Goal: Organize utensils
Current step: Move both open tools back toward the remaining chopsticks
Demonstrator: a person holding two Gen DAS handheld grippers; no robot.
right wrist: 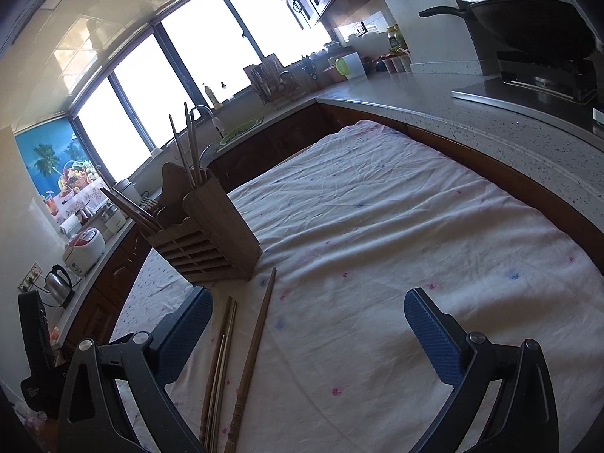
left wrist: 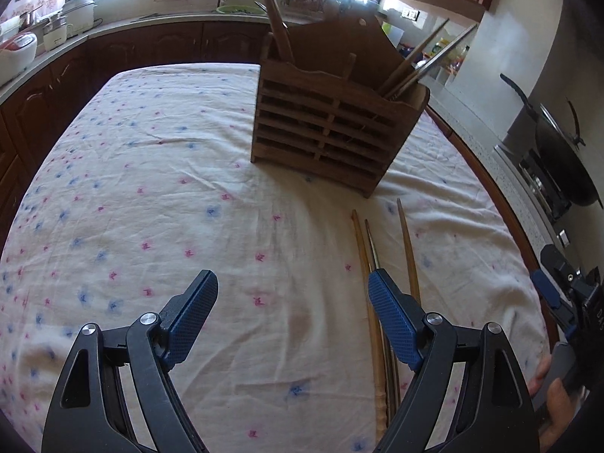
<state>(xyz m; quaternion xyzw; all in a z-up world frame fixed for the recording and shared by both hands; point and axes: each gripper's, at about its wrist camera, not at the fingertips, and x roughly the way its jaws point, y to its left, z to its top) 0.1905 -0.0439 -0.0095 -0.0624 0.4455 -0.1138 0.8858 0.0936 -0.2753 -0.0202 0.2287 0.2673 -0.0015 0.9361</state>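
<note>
A brown wooden utensil holder (left wrist: 324,128) stands upright on the floral tablecloth (left wrist: 151,188); it also shows in the right wrist view (right wrist: 211,241). Chopsticks (left wrist: 419,64) stick out of its compartments. Three loose chopsticks (left wrist: 406,241) lie on the cloth in front of it, also seen in the right wrist view (right wrist: 253,343). My left gripper (left wrist: 292,317) is open and empty above the cloth, its right finger over the loose chopsticks. My right gripper (right wrist: 307,332) is open and empty, the chopsticks lying just inside its left finger.
A stone counter (right wrist: 472,120) runs along the table's right with a wok (right wrist: 536,26) on a stove. A sink (right wrist: 238,132) and dish rack sit under the windows. A rice cooker (right wrist: 85,249) and kettle stand on the left counter.
</note>
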